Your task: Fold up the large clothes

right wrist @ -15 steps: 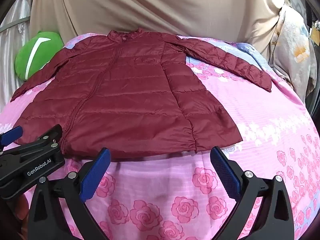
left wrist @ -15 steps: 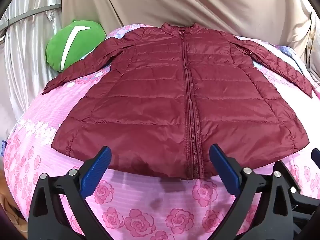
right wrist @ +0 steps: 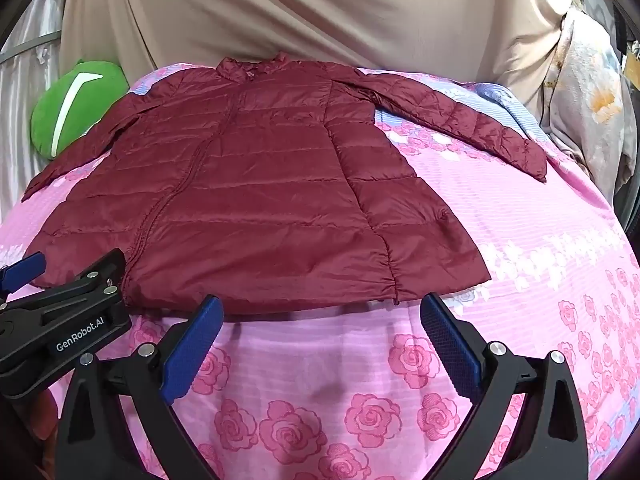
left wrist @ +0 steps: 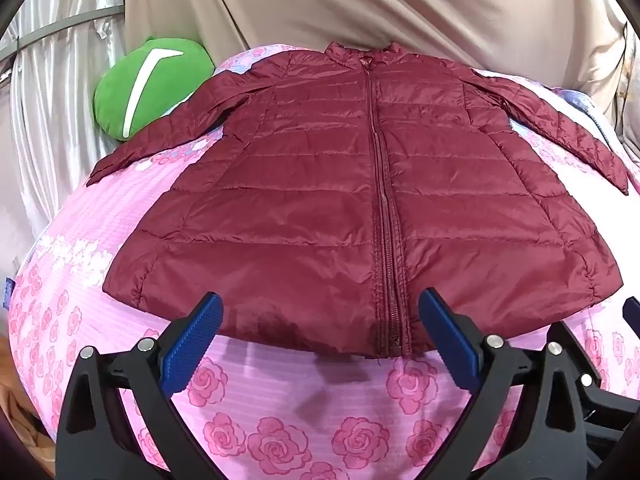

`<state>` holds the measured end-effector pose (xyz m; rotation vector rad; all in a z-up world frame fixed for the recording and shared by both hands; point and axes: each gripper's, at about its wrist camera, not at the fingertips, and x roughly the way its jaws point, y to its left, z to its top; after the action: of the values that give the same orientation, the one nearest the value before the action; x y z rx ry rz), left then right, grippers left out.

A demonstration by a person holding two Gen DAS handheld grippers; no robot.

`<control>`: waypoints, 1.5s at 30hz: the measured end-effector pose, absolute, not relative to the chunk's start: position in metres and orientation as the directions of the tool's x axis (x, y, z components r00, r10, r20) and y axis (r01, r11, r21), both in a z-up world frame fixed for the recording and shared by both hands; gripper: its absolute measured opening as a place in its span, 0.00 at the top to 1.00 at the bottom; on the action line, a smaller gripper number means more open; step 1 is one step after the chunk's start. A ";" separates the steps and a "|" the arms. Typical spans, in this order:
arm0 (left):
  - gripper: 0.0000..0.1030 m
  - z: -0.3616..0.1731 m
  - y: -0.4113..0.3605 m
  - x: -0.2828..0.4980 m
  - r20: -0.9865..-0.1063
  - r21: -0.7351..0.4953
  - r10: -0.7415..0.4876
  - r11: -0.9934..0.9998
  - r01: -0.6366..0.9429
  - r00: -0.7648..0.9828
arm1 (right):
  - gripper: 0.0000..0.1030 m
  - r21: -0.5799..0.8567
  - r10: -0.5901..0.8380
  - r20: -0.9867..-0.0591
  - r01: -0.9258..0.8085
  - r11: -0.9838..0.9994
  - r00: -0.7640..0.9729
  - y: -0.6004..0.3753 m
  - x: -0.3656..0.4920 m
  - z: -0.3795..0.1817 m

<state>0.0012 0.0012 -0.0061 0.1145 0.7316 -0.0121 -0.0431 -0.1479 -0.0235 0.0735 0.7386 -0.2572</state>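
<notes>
Jacket: maroon quilted puffer jacket point(left wrist: 320, 208), flat on pink rose-print bed sheet point(left wrist: 304, 400); likely light, soft, slippery.
Hold: hem corners or sleeve cuffs.
Left claw point(left wrist: 320, 344): spread wide, empty.
Right claw point(right wrist: 320, 344): spread wide, empty.

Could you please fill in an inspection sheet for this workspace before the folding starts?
Surface: bedsheet, pink, rose print.
Job's things: jacket, maroon, flat, zipped, both sleeves spread out.
Clutter: green cushion by one sleeve.
Grippers: left gripper open, empty, near the hem; right gripper open, empty, near the hem.
Cables: nothing seen.
Surroundings: beige drape behind the bed.
</notes>
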 end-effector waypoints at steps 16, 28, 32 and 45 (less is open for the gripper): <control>0.07 0.002 0.013 -0.003 -0.665 0.106 0.053 0.994 0.024 0.745 | 0.05 -0.013 -0.170 -0.661 0.215 0.977 0.731 -0.138 -0.044 -0.012; 0.07 0.012 0.020 -0.003 -0.653 0.099 0.062 0.995 0.004 0.755 | 0.05 -0.009 -0.161 -0.643 0.202 0.979 0.749 -0.133 -0.044 -0.002; 0.07 0.012 0.019 -0.003 -0.654 0.101 0.065 0.995 0.002 0.754 | 0.05 -0.009 -0.158 -0.643 0.199 0.980 0.749 -0.132 -0.042 -0.001; 0.07 0.012 0.021 -0.001 -0.655 0.103 0.066 0.995 0.003 0.753 | 0.06 -0.009 -0.159 -0.645 0.201 0.980 0.747 -0.133 -0.042 -0.003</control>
<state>-0.0008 0.0205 0.0115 0.0997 0.7179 0.0346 -0.0424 -0.1329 -0.0025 0.0623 0.7000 -0.1972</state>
